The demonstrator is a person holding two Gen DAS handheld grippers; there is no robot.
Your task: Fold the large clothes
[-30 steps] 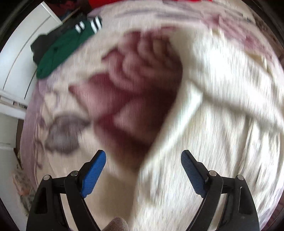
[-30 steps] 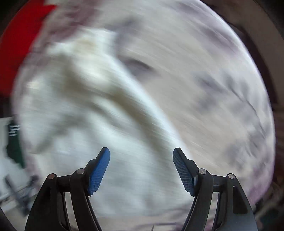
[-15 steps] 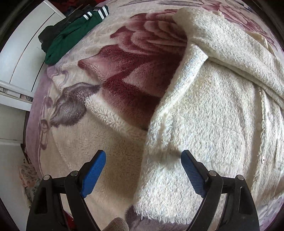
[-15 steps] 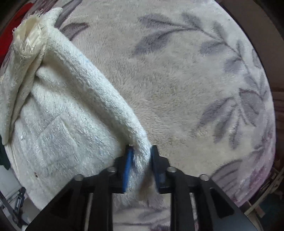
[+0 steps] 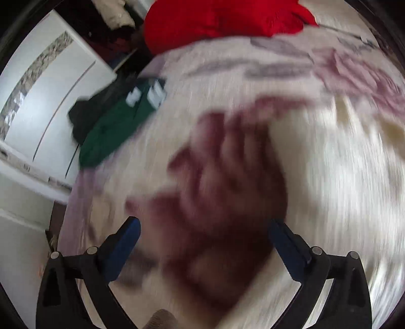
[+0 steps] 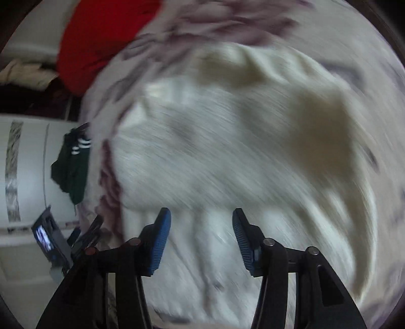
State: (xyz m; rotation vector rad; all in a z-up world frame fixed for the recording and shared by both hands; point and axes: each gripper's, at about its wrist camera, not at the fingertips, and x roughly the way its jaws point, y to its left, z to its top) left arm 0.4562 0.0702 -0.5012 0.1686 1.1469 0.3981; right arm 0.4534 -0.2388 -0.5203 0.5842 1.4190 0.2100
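Note:
A large cream fleece garment lies spread on a floral plush blanket; both views are motion-blurred. In the left wrist view the garment fills the right side. My left gripper is open and empty above the blanket's dark red flower, left of the garment's edge. My right gripper is open and empty above the garment, with nothing between its blue pads.
A green garment with white stripes lies at the blanket's far left edge, also in the right wrist view. A red cloth lies at the far end. White cabinet fronts stand to the left. The left gripper's body shows at lower left.
My right gripper, shut on the garment's edge half a second ago, has opened and let it go, and now looks across the garment. My left gripper has swung back over the blanket, still open.

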